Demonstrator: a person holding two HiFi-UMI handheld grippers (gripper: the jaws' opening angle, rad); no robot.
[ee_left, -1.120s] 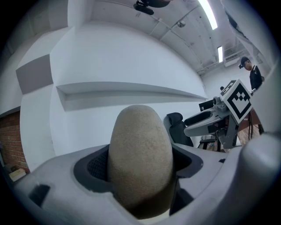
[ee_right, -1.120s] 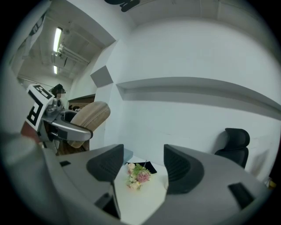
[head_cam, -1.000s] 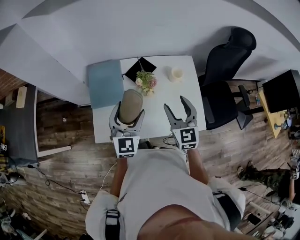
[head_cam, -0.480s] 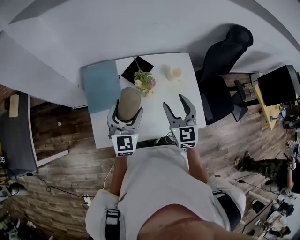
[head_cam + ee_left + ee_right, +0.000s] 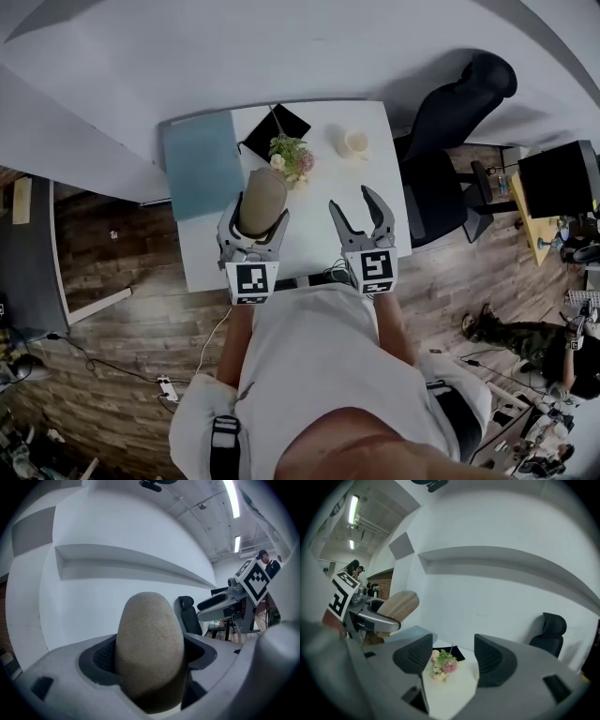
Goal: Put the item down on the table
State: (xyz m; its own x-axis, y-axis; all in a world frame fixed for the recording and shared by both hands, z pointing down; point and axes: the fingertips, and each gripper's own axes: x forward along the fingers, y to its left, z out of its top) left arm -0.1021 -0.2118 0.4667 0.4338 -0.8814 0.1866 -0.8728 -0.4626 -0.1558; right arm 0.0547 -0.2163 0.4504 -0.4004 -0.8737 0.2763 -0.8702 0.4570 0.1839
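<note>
Two hand-held grippers reach out over a white table (image 5: 319, 246). The left hand-held gripper (image 5: 255, 216) is clamped on a tan, egg-shaped item (image 5: 262, 200). Its dark pads press the item's lower sides, while the rounded upper end sticks out past the jaws. In the right gripper view the item is tilted and held up off the table, over its left half. The right hand-held gripper (image 5: 354, 202) is beside it, apart from it, with its jaws spread and nothing between them; only the table top and things lying farther off show through the gap.

Beyond the item's tip lies a small bunch of flowers (image 5: 292, 159), pale and pink with green leaves. Behind the flowers is a flat black pad (image 5: 281, 129). A blue-grey sheet (image 5: 200, 164) covers the table's left end. A small cream cup (image 5: 354, 143) stands toward the far right corner. A black office chair (image 5: 450, 122) stands just off the table's right side, on the wooden floor (image 5: 122, 319).
</note>
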